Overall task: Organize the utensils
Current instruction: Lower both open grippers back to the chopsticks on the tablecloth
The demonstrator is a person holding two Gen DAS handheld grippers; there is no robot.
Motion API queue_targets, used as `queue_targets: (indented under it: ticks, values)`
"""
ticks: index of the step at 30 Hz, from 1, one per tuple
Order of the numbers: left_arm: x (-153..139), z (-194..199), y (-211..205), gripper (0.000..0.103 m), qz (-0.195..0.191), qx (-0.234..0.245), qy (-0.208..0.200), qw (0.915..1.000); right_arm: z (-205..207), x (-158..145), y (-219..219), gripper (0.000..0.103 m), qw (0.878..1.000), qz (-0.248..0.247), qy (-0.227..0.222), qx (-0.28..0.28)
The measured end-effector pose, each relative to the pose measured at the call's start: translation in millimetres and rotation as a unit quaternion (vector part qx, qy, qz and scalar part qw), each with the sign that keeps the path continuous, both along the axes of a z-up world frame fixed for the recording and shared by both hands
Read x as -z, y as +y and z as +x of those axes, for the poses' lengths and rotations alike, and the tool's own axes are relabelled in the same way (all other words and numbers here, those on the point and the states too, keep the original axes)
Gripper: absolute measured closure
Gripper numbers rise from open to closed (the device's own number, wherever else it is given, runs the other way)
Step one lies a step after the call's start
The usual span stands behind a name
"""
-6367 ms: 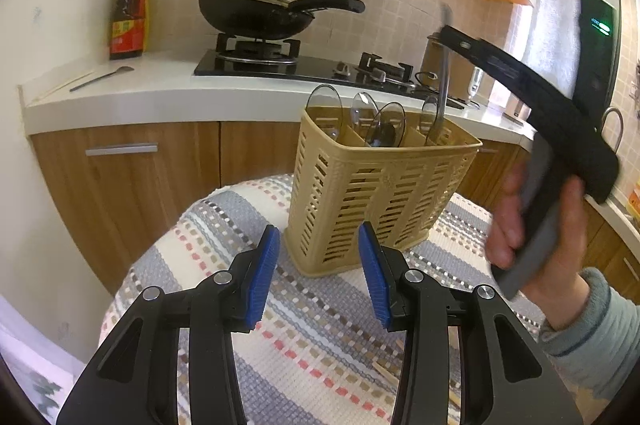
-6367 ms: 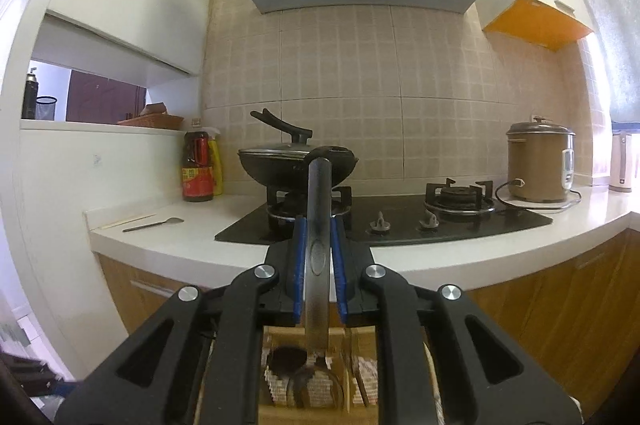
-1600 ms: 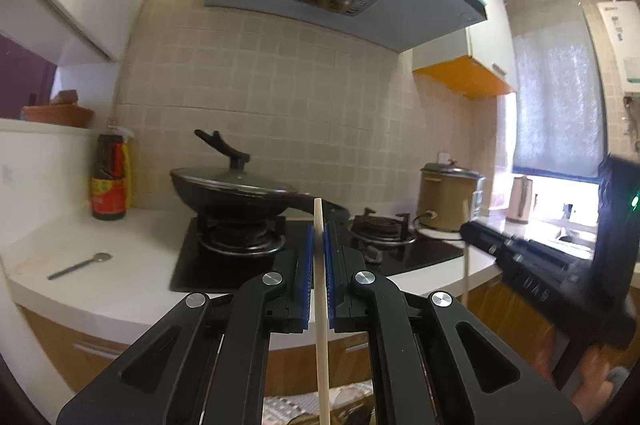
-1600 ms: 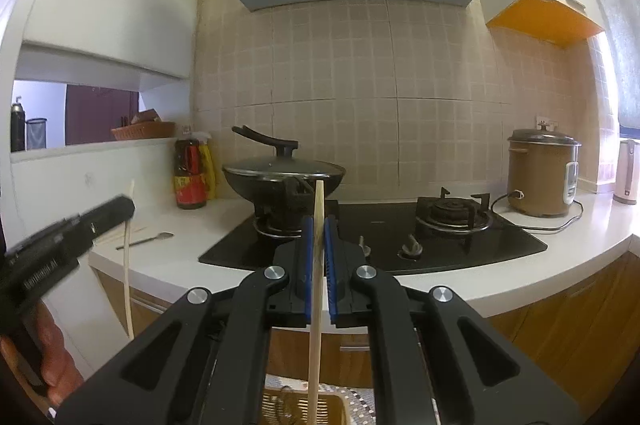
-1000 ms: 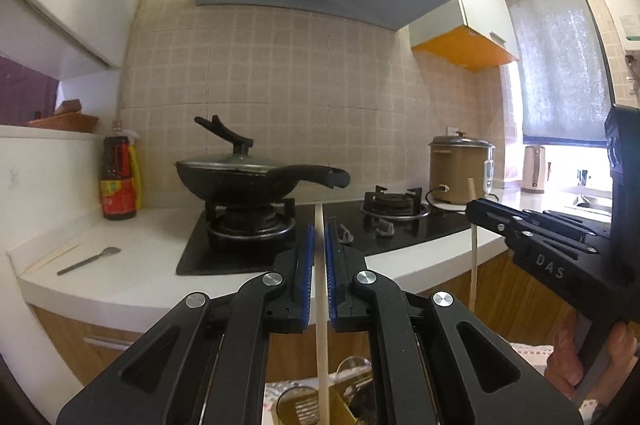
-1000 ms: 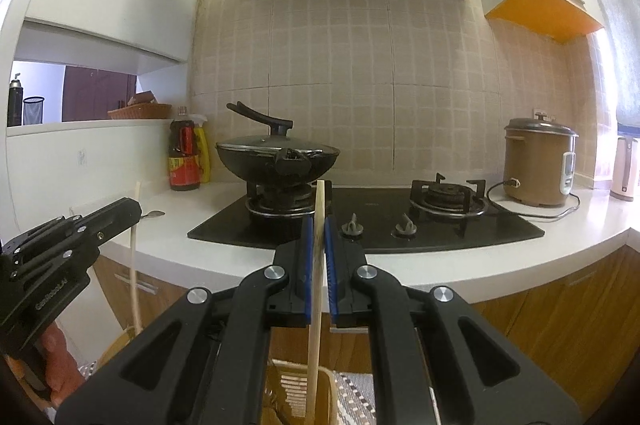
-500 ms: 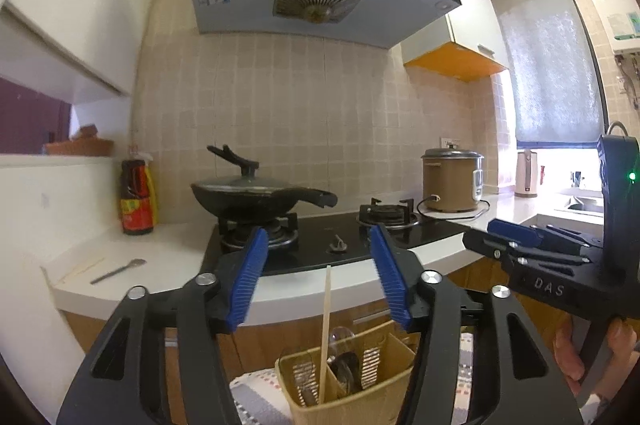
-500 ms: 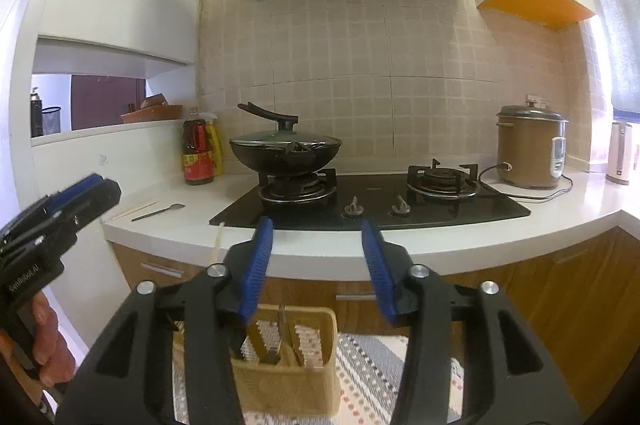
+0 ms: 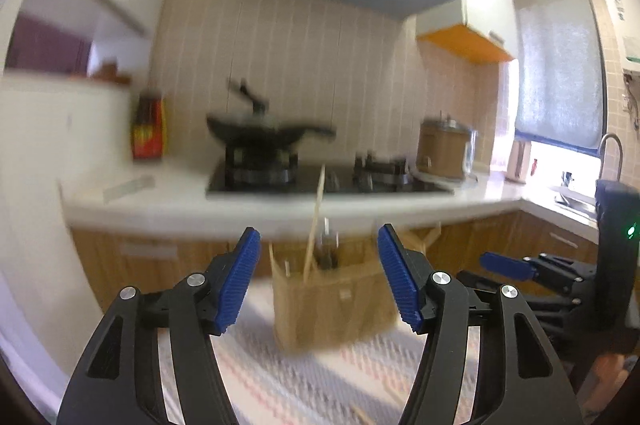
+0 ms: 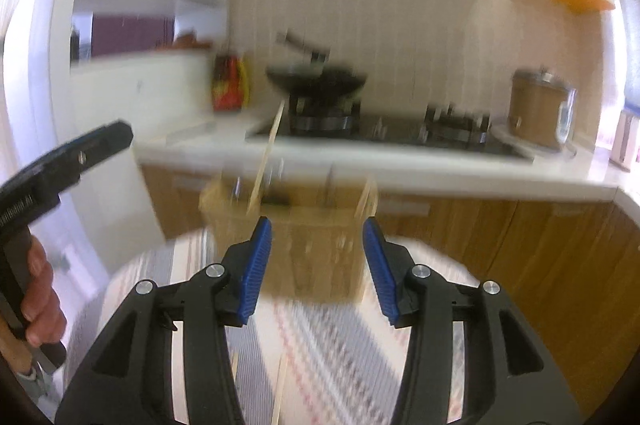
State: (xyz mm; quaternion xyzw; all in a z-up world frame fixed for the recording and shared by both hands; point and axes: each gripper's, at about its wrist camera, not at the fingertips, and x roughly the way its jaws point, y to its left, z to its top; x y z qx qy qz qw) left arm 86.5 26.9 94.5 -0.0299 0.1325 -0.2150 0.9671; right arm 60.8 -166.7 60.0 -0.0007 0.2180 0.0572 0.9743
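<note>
A tan slotted utensil basket (image 9: pixel 334 303) stands on a striped woven mat (image 9: pixel 280 381). A chopstick (image 9: pixel 315 221) leans upright in it beside blurred spoons. My left gripper (image 9: pixel 318 275) is open and empty, just before and above the basket. In the right wrist view the basket (image 10: pixel 292 237) shows with a chopstick (image 10: pixel 266 155) leaning left and another (image 10: pixel 366 199) at its right end. My right gripper (image 10: pixel 316 267) is open and empty in front of it. A loose chopstick (image 10: pixel 280 391) lies on the mat (image 10: pixel 320 365) below. Both views are motion-blurred.
Behind is a white counter (image 9: pixel 160 197) with a black hob, a lidded wok (image 9: pixel 260 131), a sauce bottle (image 9: pixel 148 131) and a rice cooker (image 9: pixel 444 153). Wooden cabinets (image 10: pixel 540 245) run below. The right gripper's body (image 9: pixel 560 277) is at the right in the left wrist view.
Both grippers have tilted downward and pulled back; the basket and mat now sit higher and larger in view. Both stay open, their chopsticks left standing in the basket.
</note>
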Motion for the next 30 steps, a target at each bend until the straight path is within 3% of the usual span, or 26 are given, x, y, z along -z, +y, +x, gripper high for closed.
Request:
queue_targets:
  ticks: [5,8,11,12,14,15,18,22,24,30]
  values:
    - [49,14,3,0.051,0.002,0.034,0.122,0.992,7,40,5,0.059,0.994,0.003,0.108,-0.016]
    - [78,30,0,0.053,-0.002,0.055,0.201,0.978,22,59,4,0.064,0.983,0.024,0.18,-0.035]
    - [110,48,-5,0.058,-0.003,0.077,0.29,0.9538,42,81,1,0.075,0.962,0.062,0.258,-0.057]
    - [122,57,-8,0.06,-0.003,0.087,0.328,0.9406,46,89,2,0.077,0.957,0.07,0.276,-0.06]
    - [137,67,-10,0.072,-0.007,0.098,0.367,0.9249,57,100,3,0.081,0.948,0.074,0.303,-0.064]
    - [145,71,-12,0.073,-0.008,0.103,0.384,0.9176,61,104,4,0.081,0.945,0.075,0.312,-0.065]
    - [153,77,-17,0.073,-0.003,0.106,0.4,0.9105,71,115,8,0.081,0.936,0.08,0.338,-0.065]
    - [155,82,-27,0.073,0.009,0.104,0.41,0.9059,75,118,21,0.086,0.938,0.039,0.338,-0.066]
    - [157,83,-32,0.073,0.015,0.104,0.412,0.9051,76,120,24,0.092,0.939,0.022,0.336,-0.067]
    - [154,82,-54,0.073,0.043,0.095,0.406,0.908,67,122,12,0.095,0.94,0.011,0.337,-0.055]
